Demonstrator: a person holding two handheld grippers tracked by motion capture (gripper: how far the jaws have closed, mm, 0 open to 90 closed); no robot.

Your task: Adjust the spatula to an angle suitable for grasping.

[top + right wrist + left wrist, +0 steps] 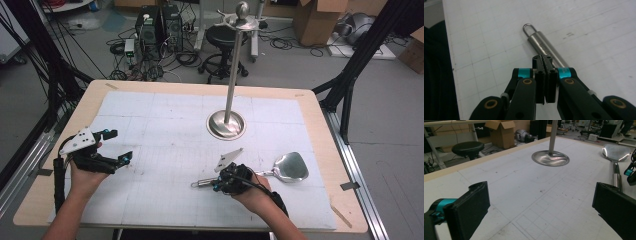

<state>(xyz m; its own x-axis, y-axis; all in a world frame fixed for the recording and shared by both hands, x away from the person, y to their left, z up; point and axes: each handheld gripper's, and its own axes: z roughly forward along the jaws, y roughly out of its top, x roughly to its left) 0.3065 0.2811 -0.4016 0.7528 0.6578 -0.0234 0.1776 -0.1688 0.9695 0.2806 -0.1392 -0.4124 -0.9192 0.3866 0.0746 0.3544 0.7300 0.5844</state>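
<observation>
A steel spatula [290, 166] lies on the white gridded mat, its head to the right and its handle [541, 43], ending in a wire loop, pointing left. My right gripper [218, 186] hovers over the middle of that handle; in the right gripper view [543, 61] its jaws meet pad to pad with nothing between them and the handle runs on beneath the tips. At the mat's left side my left gripper [116, 147] is held wide open, with only bare mat between its jaws [541, 202]. The spatula head [616, 152] shows far right in that view.
A steel stand with a round base [226, 125] and a tall pole topped by hooks [242, 17] rises at the middle back of the mat. The wooden table edge [320, 150] frames the mat. Beyond it are a black stool [221, 37], boxes and cables on the floor.
</observation>
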